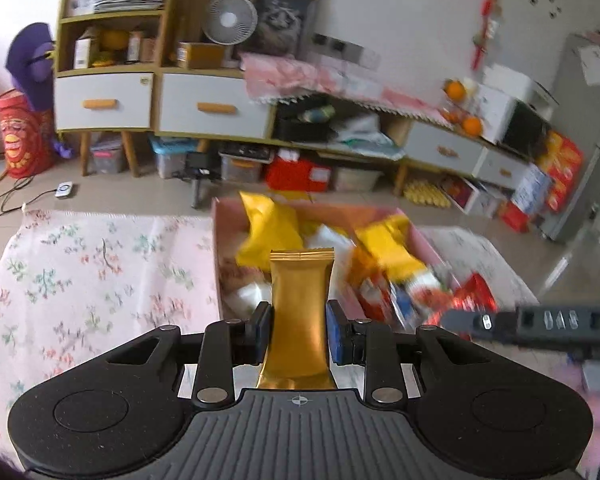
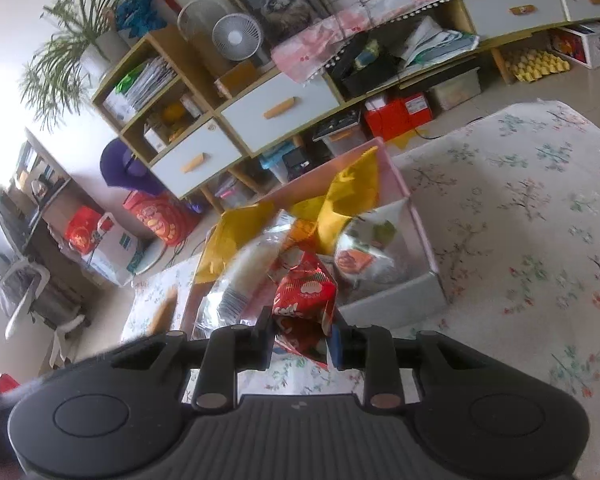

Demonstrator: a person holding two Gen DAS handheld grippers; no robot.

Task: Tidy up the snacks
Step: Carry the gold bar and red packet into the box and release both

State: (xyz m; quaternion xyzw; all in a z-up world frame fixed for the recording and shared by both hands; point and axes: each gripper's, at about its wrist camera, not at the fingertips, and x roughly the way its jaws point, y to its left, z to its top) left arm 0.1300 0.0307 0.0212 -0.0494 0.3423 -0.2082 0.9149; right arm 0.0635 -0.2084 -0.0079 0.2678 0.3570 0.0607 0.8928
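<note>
My left gripper [image 1: 298, 332] is shut on a gold snack bar wrapper [image 1: 300, 300] that stands upright between the blue pads, held above the table in front of a pink box [image 1: 217, 248] full of snacks. Yellow bags [image 1: 270, 232] and red packets lie in the box. My right gripper [image 2: 300, 338] is shut on a red snack packet [image 2: 304, 300], just in front of the same pink box [image 2: 420, 236]. The right gripper's body also shows at the right edge of the left wrist view [image 1: 540, 324]. Yellow bags [image 2: 348, 196] stick up from the box.
A floral tablecloth [image 1: 92, 272] covers the table on both sides of the box [image 2: 520, 240]. Behind stands a long cabinet with white drawers [image 1: 212, 104], a small fan [image 1: 232, 20], storage bins and red boxes on the floor.
</note>
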